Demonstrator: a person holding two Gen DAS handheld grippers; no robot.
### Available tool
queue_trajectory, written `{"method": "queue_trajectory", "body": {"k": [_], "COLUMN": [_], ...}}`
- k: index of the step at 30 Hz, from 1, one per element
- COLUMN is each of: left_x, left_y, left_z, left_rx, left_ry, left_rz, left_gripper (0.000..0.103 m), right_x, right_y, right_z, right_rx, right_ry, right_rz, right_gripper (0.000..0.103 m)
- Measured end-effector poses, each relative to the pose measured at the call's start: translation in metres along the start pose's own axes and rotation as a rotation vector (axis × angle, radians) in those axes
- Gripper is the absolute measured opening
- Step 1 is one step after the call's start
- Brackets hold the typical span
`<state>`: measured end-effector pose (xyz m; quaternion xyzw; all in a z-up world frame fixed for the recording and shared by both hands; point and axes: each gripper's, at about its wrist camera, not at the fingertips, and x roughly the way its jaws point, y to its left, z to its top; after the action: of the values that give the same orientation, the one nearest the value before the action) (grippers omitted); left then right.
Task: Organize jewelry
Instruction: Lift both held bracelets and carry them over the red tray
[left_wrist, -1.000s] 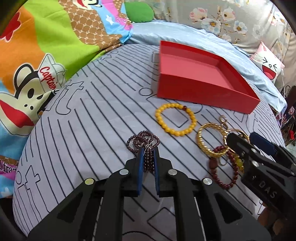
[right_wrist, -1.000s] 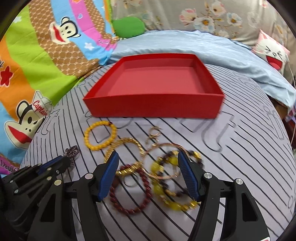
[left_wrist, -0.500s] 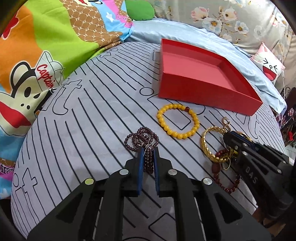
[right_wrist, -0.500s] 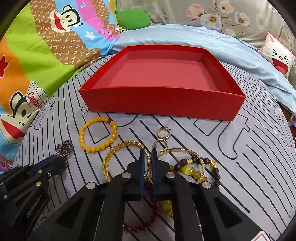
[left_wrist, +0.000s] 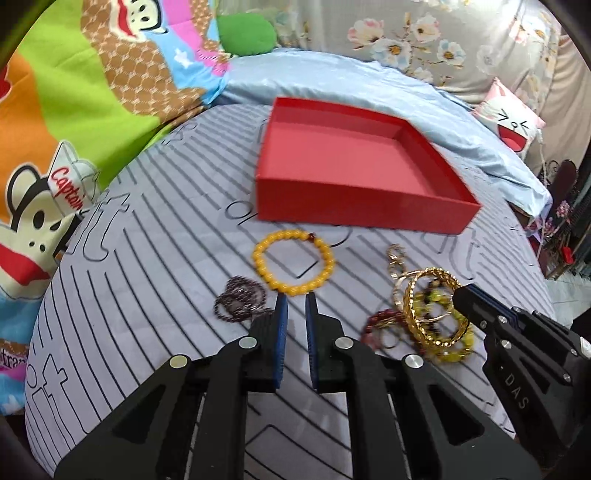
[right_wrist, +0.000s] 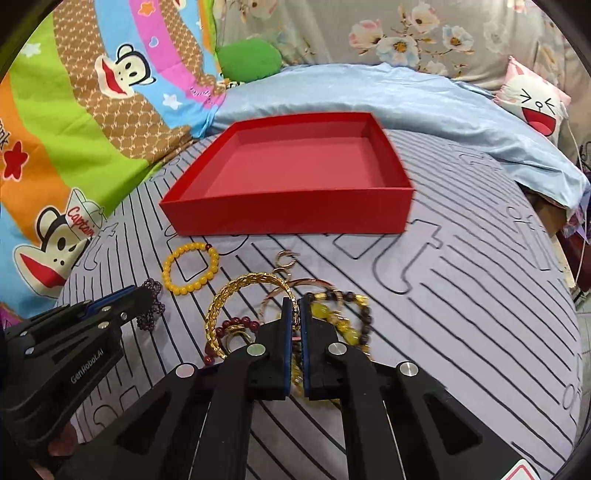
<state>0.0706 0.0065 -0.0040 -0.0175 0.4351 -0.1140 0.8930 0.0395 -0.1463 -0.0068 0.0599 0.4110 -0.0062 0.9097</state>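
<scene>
An empty red box (left_wrist: 354, 206) (right_wrist: 288, 214) stands at the back of the striped cloth. In front of it lies a yellow bead bracelet (left_wrist: 256, 256) (right_wrist: 168, 277). My left gripper (left_wrist: 295, 299) (right_wrist: 138, 293) is shut, and only cloth shows between its pads. The dark bead bracelet (left_wrist: 240, 299) (right_wrist: 147, 317) lies just left of its left finger. My right gripper (right_wrist: 295, 306) (left_wrist: 460, 293) is shut on a gold chain bangle (right_wrist: 221, 306) (left_wrist: 410, 306), which stands tilted on edge. Under it lie a dark red bead bracelet (right_wrist: 240, 325) and a yellow-and-dark bead bracelet (right_wrist: 332, 317).
Small hoop earrings (right_wrist: 284, 258) (left_wrist: 395, 254) lie between the pile and the box. A bright cartoon blanket (left_wrist: 74, 129) borders the cloth on the left. A light blue quilt (right_wrist: 369, 96) lies behind the box, and a cat cushion (right_wrist: 532, 103) sits at the back right.
My right gripper closed on the gold bangle and tipped it up on edge. My left gripper moved up and to the right; the dark bracelet that was between its pads now lies to its left.
</scene>
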Motion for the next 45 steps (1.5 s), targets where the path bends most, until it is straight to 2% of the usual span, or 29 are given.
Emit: {"method": "queue_trajectory", "body": {"k": [7,13,17,23,25,26,27,28,34,37,38,39,40,45], "left_x": [-0.021,-0.038,-0.041,-0.037,-0.029,-0.026,-0.023,-0.017,0.022,0.025,0.025,0.026,0.026,0.019], "left_y": [-0.008,-0.002,0.005,0.015,0.017,0.018,0.020,0.022,0.027,0.025,0.024,0.024,0.024,0.020], "left_z": [0.014,0.022,0.023,0.014,0.004,0.000,-0.005,-0.009,-0.018,-0.019,-0.017,-0.017,-0.015,-0.015], "left_rx": [0.010,0.014,0.001,-0.009,-0.006,-0.011,-0.020,-0.026,-0.031,-0.023,-0.022,-0.022,-0.022,-0.017], "left_ry": [-0.043,-0.086,-0.088,-0.065,-0.036,-0.029,-0.022,-0.009,0.080,0.076,0.074,0.077,0.084,0.070], "left_rz": [-0.050,-0.046,-0.038,-0.031,-0.016,-0.005,0.008,0.021,0.044,0.043,0.035,0.025,0.013,-0.015], "left_gripper": [0.006,0.005,0.002,0.004,0.020,0.040,0.050,0.050,0.047,0.039,0.028,0.013,0.009,0.009], "right_x": [-0.014,-0.019,-0.019,-0.018,-0.017,-0.016,-0.015,-0.014,-0.011,-0.009,-0.008,-0.008,-0.007,-0.008], "right_y": [-0.019,-0.026,-0.026,-0.027,-0.026,-0.025,-0.024,-0.023,-0.015,-0.013,-0.013,-0.013,-0.012,-0.012], "right_z": [0.004,0.005,0.003,-0.003,-0.006,-0.007,-0.008,-0.009,-0.009,-0.009,-0.009,-0.009,-0.009,-0.007], "right_rx": [0.041,0.057,0.061,0.063,0.063,0.062,0.059,0.056,0.036,0.033,0.033,0.032,0.031,0.030], "right_ry": [-0.026,-0.041,-0.038,-0.026,-0.016,-0.012,-0.009,-0.004,0.005,0.009,0.011,0.012,0.013,0.010], "right_rz": [-0.010,-0.011,-0.008,-0.014,-0.013,-0.012,-0.011,-0.010,-0.007,-0.010,-0.010,-0.010,-0.011,-0.011], "right_gripper": [0.004,0.004,0.004,0.004,0.004,0.004,0.004,0.004,0.004,0.004,0.004,0.004,0.004,0.004]}}
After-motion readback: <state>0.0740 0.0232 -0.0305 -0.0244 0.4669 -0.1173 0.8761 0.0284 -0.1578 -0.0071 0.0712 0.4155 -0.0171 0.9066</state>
